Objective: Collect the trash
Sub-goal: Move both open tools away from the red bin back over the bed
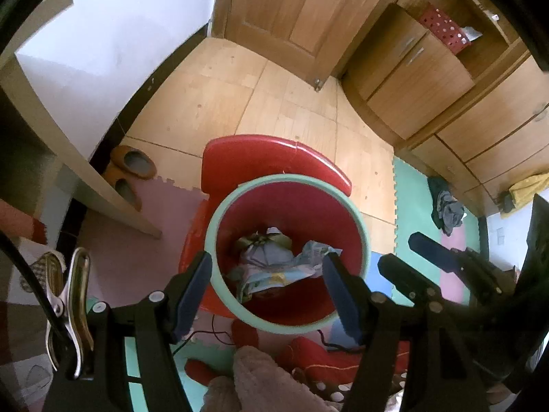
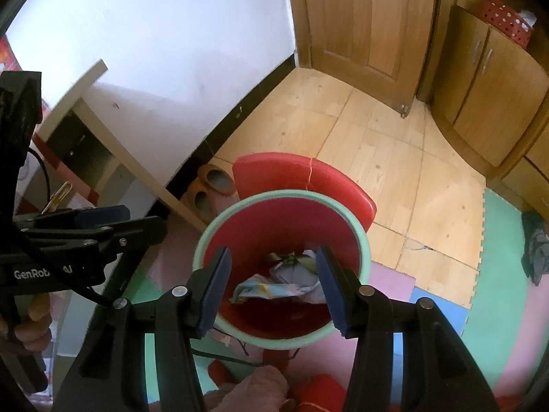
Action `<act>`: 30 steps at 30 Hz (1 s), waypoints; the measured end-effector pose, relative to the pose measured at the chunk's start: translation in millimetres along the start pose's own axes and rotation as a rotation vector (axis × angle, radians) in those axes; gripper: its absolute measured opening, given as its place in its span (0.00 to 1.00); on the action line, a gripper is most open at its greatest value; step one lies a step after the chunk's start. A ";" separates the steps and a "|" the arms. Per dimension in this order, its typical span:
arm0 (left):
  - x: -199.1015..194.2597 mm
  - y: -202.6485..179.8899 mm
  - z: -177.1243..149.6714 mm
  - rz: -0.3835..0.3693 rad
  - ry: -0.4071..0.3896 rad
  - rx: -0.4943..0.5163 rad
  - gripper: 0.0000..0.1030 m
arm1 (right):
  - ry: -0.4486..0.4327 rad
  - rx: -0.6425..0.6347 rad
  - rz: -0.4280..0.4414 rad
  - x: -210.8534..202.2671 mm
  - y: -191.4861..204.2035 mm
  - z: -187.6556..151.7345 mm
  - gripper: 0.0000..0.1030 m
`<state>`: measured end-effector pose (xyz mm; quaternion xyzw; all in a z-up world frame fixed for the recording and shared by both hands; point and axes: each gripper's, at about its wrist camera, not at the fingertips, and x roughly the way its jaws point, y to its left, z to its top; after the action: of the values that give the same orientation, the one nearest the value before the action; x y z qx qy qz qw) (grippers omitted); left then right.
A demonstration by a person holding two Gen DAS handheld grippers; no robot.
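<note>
Two grippers hang above a round red plastic bin with a pale green rim (image 1: 219, 219).

From the left wrist, the left gripper (image 1: 267, 292) stands spread with nothing between its pads. Crumpled blue-and-yellow wrappers and paper trash (image 1: 274, 261) lie at the bin's bottom, so that collecting looks done; a dark cloth heap (image 1: 446, 209) on the green foam mat may remain.

From the right wrist, the right gripper (image 2: 274, 288) is likewise spread and empty. The wrapper bundle's long axis runs roughly left to right across the bin floor; the bin opens upward.
</note>
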<state>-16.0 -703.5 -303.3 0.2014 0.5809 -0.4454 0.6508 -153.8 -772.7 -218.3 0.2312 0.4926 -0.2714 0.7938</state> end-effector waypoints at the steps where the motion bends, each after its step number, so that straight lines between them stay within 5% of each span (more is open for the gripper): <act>1: -7.0 -0.3 0.0 -0.002 -0.007 0.001 0.68 | -0.008 0.004 0.002 -6.6 2.8 1.4 0.51; 16: -102.4 3.1 -5.5 0.014 -0.108 0.002 0.69 | -0.080 -0.046 0.026 -69.7 48.5 17.0 0.51; 30: -177.3 44.9 -28.8 0.063 -0.172 -0.104 0.69 | -0.141 -0.212 0.112 -107.4 130.7 24.1 0.51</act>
<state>16.6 -596.3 -156.0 0.1466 0.5386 -0.4096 0.7215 -91.3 -668.7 -97.9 0.1537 0.4477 -0.1886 0.8604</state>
